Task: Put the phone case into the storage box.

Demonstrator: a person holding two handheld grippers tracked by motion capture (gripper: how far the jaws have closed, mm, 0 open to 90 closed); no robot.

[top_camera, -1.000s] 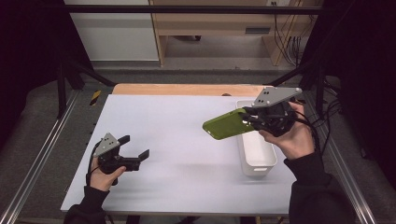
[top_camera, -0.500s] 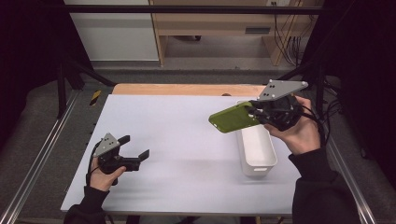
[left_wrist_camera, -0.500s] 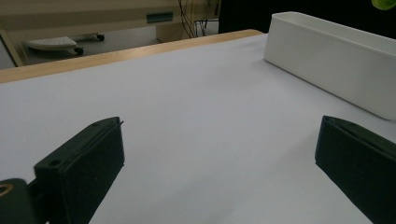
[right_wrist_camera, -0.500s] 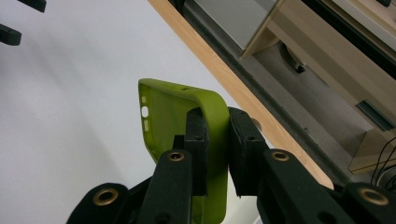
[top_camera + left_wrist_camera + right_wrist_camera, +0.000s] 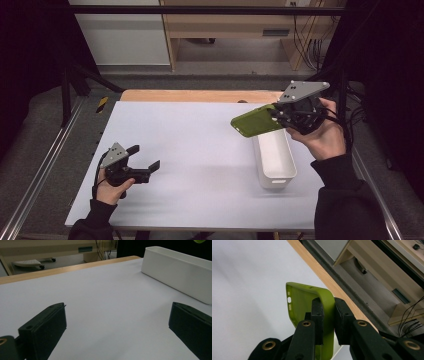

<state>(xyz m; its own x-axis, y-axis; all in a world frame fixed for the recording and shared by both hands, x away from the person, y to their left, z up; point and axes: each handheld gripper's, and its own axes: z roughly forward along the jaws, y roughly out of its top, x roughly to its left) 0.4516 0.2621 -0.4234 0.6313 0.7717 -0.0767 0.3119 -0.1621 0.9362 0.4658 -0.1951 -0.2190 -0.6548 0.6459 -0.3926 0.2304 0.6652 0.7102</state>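
Above the far end of the white bin (image 5: 274, 162), at the right side of the table, you hold one green phone case (image 5: 256, 121) up in the air, clear of both the bin and the table top. It is the sole case in sight, and it lies nearly flat with a slight tilt, its free end pointing left. Your right gripper (image 5: 276, 114) has it clenched by one long edge: in the right gripper view the two black pads press on either side of the case's (image 5: 307, 302) thin wall (you can see small cut-outs along its rim near the far corner). Your right hand (image 5: 322, 132) wraps the gripper body from beneath, with one grey three-cornered plate on top.

Just under the case stands the one bin, long, narrow and white, running from near to far along the right side of the table (image 5: 200, 145). In the left gripper view its long wall (image 5: 175, 272) crosses the upper right.

Well apart from all this, at the near left of the table, your left gripper (image 5: 145, 161) rests low over the white surface in your left hand (image 5: 112, 182). Its two jaws stand wide apart and released, with bare table between them, pointing right toward the bin. Beyond the far edge runs one strip of pale wood (image 5: 200, 95).
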